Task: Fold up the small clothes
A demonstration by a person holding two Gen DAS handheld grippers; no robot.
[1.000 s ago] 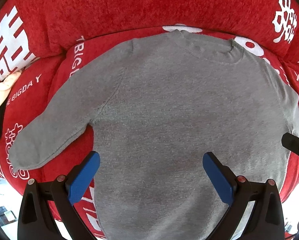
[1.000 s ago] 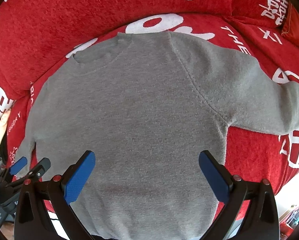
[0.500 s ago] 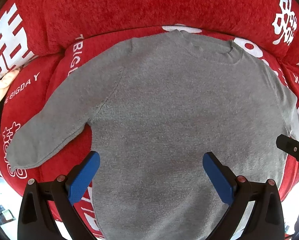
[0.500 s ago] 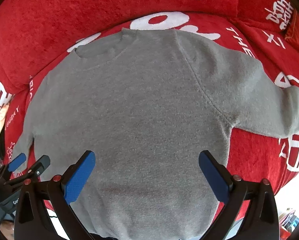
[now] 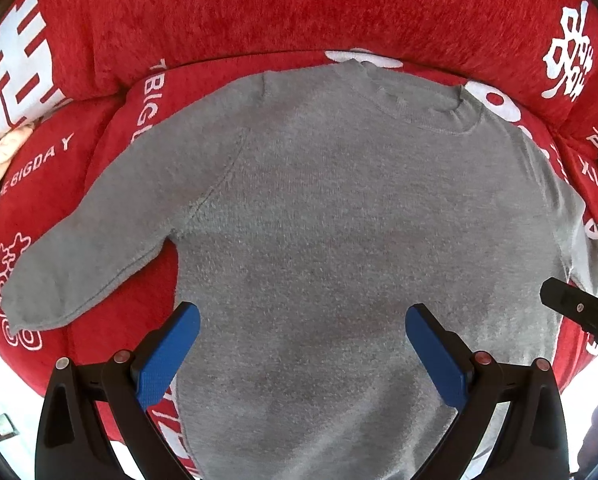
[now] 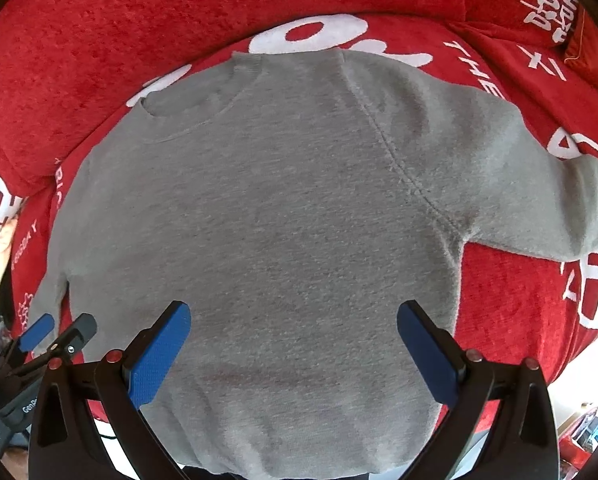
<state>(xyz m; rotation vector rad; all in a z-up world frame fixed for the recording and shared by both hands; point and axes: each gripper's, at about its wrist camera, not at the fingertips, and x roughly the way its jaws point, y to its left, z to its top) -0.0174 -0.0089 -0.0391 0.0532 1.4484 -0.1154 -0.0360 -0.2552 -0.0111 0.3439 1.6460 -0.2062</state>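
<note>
Grey sweater (image 5: pixel 319 240) flat on red sofa cover (image 5: pixel 259 8), unfolded.
Left gripper (image 5: pixel 302 354) and right gripper (image 6: pixel 293 350) both wide, empty; all folds remain.

Quick count: 1 gray sweater (image 5: pixel 339 240), flat on its back, w/ 2 sleeves, spread out right ahead of both grippers. 1 red cover (image 5: pixel 259 12) w/ white lettering under it. 2 grippers total, left gripper (image 5: pixel 301 344) and right gripper (image 6: pixel 293 340), each w/ 2 blue pads, jaws spread wide over the hem end. That's abt it, 1 garment.
</note>
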